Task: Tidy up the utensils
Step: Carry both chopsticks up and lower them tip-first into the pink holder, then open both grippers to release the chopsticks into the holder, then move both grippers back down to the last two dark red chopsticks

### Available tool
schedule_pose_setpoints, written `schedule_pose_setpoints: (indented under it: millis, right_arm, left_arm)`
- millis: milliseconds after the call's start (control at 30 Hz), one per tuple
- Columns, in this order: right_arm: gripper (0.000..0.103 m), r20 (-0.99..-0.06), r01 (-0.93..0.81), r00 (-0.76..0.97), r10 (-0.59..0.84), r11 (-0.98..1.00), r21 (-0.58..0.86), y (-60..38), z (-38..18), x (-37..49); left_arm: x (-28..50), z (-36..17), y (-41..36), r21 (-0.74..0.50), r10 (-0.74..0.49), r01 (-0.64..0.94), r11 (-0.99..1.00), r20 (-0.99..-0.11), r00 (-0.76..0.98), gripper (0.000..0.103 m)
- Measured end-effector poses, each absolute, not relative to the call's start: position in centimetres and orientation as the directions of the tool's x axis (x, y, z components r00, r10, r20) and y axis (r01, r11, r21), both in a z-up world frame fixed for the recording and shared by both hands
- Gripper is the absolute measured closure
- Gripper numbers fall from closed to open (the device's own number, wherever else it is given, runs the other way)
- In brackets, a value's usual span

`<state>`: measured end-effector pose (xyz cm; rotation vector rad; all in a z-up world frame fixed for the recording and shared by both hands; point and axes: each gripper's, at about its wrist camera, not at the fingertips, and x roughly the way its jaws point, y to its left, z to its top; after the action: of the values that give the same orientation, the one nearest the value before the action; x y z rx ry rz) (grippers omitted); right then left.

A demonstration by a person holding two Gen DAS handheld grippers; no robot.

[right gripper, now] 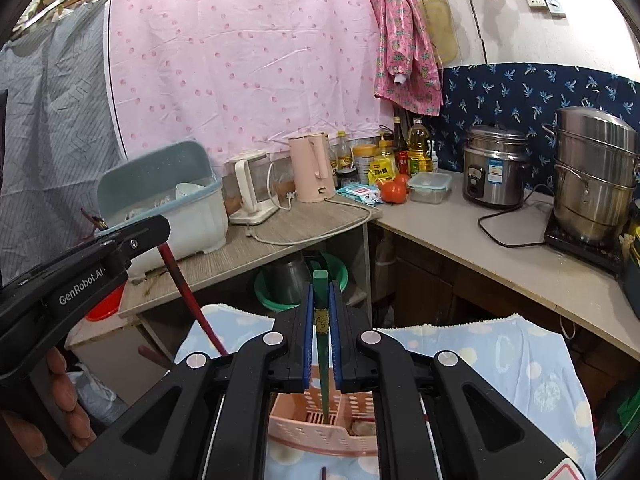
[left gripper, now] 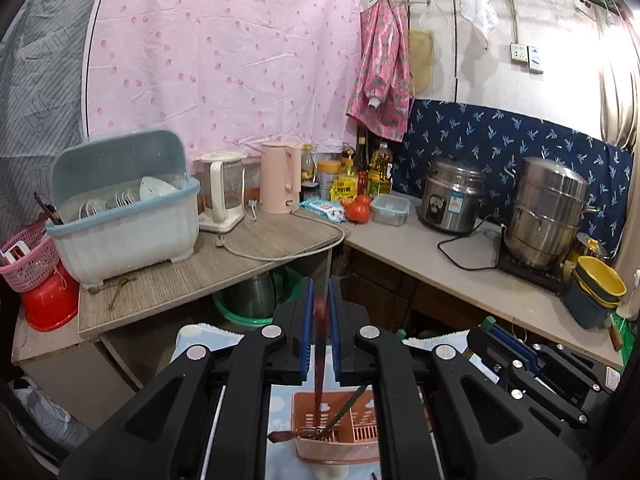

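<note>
1. Two chopsticks are in play: a dark red chopstick (left gripper: 319, 364) pinched between the blue pads of the left gripper (left gripper: 320, 312), and a green chopstick (right gripper: 321, 344) pinched by the right gripper (right gripper: 320, 320). Both sets of jaws are pressed together on their sticks, each stick pointing down toward the pink utensil caddy (left gripper: 344, 436) at 6 o'clock in its view.

2. Risk: both tips head for the same narrow slotted compartment. If both grippers descend together, the sticks could cross and jam, or one could lever the light caddy over on the soft patterned cloth (right gripper: 500, 356) beneath it.

3. Risk: a stick held near its top swings easily; loosening the jaws before the tip is inside the wall would probably drop it onto the cloth, beside the caddy.

4. Only the left wrist view shows a green stick already leaning inside the caddy, a dark utensil lying at its 9 o'clock edge, and the right gripper at 3 o'clock.

5. Only the right wrist view shows the left gripper from the side at 9 o'clock with the red stick hanging slantwise, plus something pale in the caddy's right compartment.

6. Beyond, on the counter (left gripper: 248, 256), stands a dish rack (left gripper: 128, 216).
</note>
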<state>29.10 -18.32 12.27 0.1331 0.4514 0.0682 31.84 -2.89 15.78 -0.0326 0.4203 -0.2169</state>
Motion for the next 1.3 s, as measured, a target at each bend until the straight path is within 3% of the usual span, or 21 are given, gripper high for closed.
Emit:
schedule_pose_setpoints:
  millis: [100, 233, 500, 633, 733, 1300]
  right_arm:
    - [0.068, -0.422, -0.022, 0.903, 0.078, 0.991, 0.135, -18.5, 12.2, 28.4]
    - [0.067, -0.411, -0.025, 0.909, 0.076, 0.992, 0.127, -18.4, 12.4, 26.8]
    - [0.066, -0.413, -0.031, 0.906, 0.092, 0.988, 0.152, -18.5, 12.3, 23.3]
    - [0.065, -0.426, -0.030, 0.900, 0.095, 0.987, 0.157, -18.7, 11.7, 21.1]
    - [0.061, -0.436, -0.023, 0.896, 0.091, 0.987, 0.158, -19.0, 11.0, 19.3]
    - [0.061, -0.593, 0.032, 0.800, 0.093, 0.980, 0.198, -20.1, 2.5, 10.5]
  left_arm:
    - [31.4, 15.3, -2.8, -0.078, -0.212, 0.198, 0.977, -0.410, 0.887, 0.085]
    - [30.4, 15.0, -2.8, -0.074, -0.206, 0.193, 0.978, -0.409, 0.889, 0.072]
    - [27.6, 14.6, -2.7, -0.074, -0.201, 0.188, 0.979, -0.430, 0.880, 0.068]
    - [25.8, 14.2, -2.7, -0.069, -0.196, 0.184, 0.980, -0.443, 0.875, 0.060]
    - [24.4, 13.7, -2.8, -0.072, -0.203, 0.191, 0.979, -0.457, 0.866, 0.059]
    - [16.8, 4.9, -3.4, -0.083, -0.215, 0.208, 0.975, -0.613, 0.760, 0.059]
